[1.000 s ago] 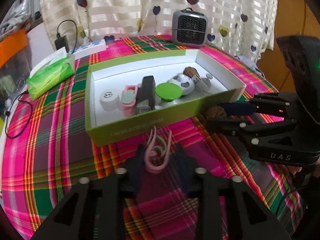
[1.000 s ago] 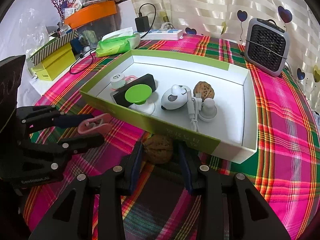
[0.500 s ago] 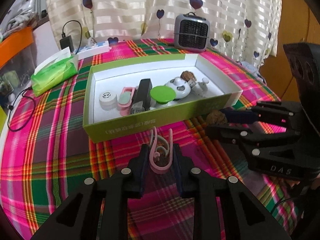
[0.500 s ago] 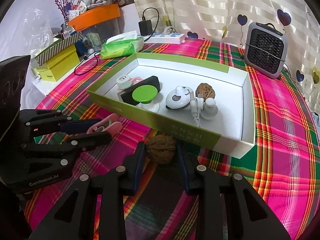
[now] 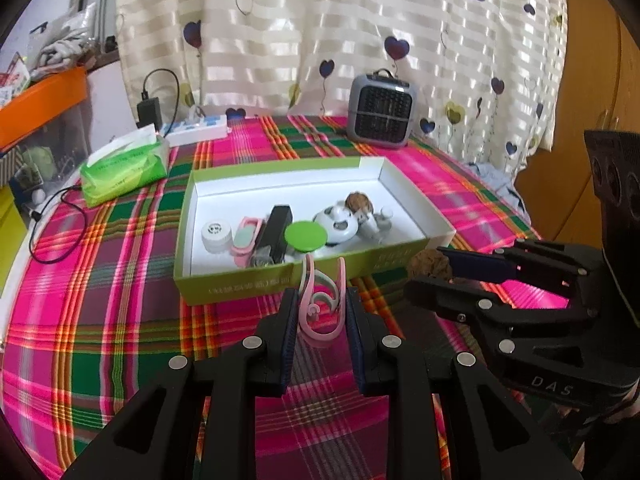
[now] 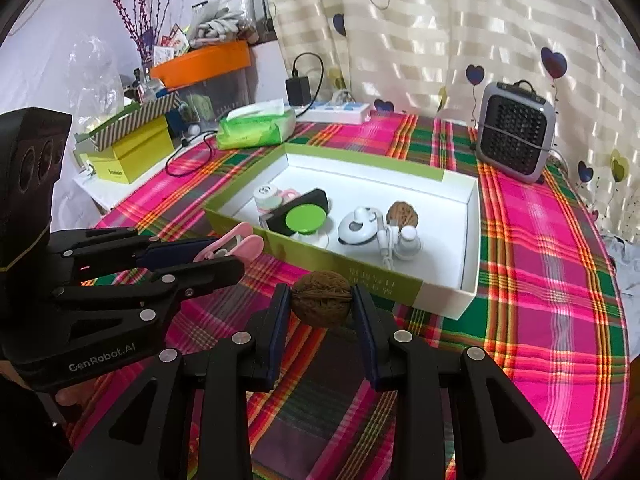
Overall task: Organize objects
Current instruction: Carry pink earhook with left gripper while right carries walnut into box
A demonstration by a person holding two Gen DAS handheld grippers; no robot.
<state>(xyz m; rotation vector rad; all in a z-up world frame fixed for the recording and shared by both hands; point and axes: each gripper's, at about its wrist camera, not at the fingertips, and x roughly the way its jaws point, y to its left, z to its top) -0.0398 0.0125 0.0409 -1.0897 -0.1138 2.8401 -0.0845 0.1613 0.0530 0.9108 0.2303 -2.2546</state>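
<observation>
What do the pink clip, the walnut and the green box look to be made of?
Pink clip: likely plastic; smooth, slightly glossy, thin curved arms.
Walnut: natural woody shell; matte brown, wrinkled, with a seam.
Green box: probably cardboard; flat folded walls, matte white inside, printed green outside.

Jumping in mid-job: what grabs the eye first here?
The left tool grips a pink clip and the right tool a walnut, both just short of the green box. Behind it, a small grey heater stands on the bright plaid tablecloth.
</observation>
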